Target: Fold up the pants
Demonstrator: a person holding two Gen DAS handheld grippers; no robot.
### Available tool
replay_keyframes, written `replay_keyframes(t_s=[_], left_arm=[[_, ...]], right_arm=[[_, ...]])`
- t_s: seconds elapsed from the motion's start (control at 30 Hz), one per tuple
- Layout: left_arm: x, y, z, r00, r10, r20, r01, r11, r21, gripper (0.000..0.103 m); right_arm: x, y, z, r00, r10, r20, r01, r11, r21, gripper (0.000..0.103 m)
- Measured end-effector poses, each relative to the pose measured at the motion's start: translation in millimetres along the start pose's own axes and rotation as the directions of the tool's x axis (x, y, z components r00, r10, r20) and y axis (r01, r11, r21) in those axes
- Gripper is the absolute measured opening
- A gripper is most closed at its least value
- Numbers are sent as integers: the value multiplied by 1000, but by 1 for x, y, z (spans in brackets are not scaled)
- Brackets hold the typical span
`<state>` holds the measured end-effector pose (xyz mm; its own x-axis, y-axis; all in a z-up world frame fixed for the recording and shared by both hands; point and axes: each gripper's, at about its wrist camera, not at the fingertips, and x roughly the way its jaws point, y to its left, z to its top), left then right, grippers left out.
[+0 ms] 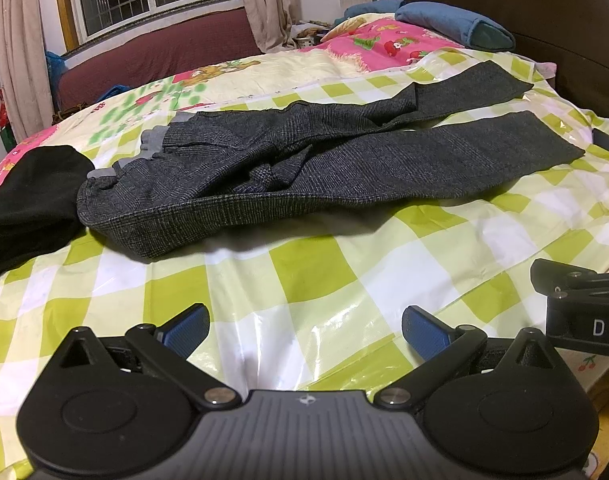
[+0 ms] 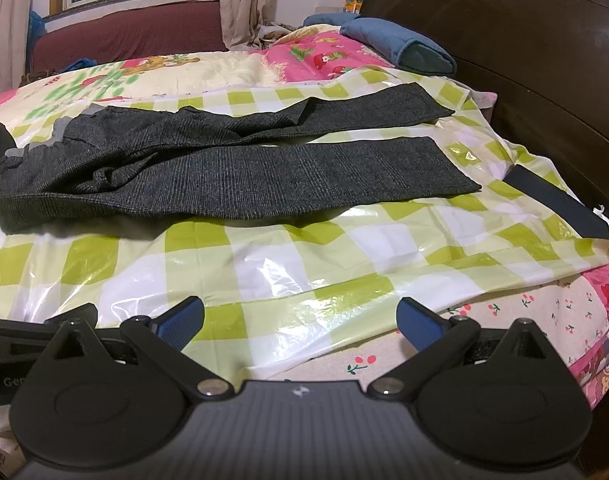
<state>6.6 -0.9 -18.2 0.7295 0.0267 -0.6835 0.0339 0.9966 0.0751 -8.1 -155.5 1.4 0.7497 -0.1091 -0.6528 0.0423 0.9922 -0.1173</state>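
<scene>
While both jaws stand spread and empty, left gripper (image 1: 306,330) and right gripper (image 2: 300,320) fill the lower frame; grey pants (image 1: 288,168) lie mid-frame on the checked sheet (image 1: 344,280).

I see the pants (image 1: 304,168) lying unfolded on the bed, on a plastic sheet (image 1: 344,280) with green and white squares. They are dark grey with a fine check pattern. The waist, with a light grey lining showing, is at the left and is a little crumpled. The two legs (image 2: 324,172) go to the right, flat and slightly apart, with the far leg (image 2: 364,110) reaching near the headboard.
</scene>
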Motion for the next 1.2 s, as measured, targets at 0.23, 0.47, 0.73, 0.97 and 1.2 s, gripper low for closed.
replay_keyframes(t_s=[0.23, 0.47, 0.73, 0.97, 1.2], left_arm=[[0, 0, 0, 1000, -1, -1, 1, 1000, 0, 103], [2, 1, -2, 1000, -2, -2, 2, 1000, 1, 103], [2, 1, -2, 1000, -1, -3, 1, 1000, 1, 103], [2, 1, -2, 1000, -1, -3, 1, 1000, 1, 103], [2, 1, -3, 1000, 0, -4, 0, 1000, 2, 103]], right_arm=[[0, 1, 0, 1000, -4, 0, 4, 1000, -5, 102], [0, 1, 1, 1000, -5, -6, 5, 1000, -9, 102], [1, 1, 1, 1000, -10, -3, 10, 1000, -9, 102], [0, 2, 1, 1000, -10, -3, 10, 1000, -9, 102], [0, 2, 0, 1000, -11, -4, 11, 1000, -10, 102]])
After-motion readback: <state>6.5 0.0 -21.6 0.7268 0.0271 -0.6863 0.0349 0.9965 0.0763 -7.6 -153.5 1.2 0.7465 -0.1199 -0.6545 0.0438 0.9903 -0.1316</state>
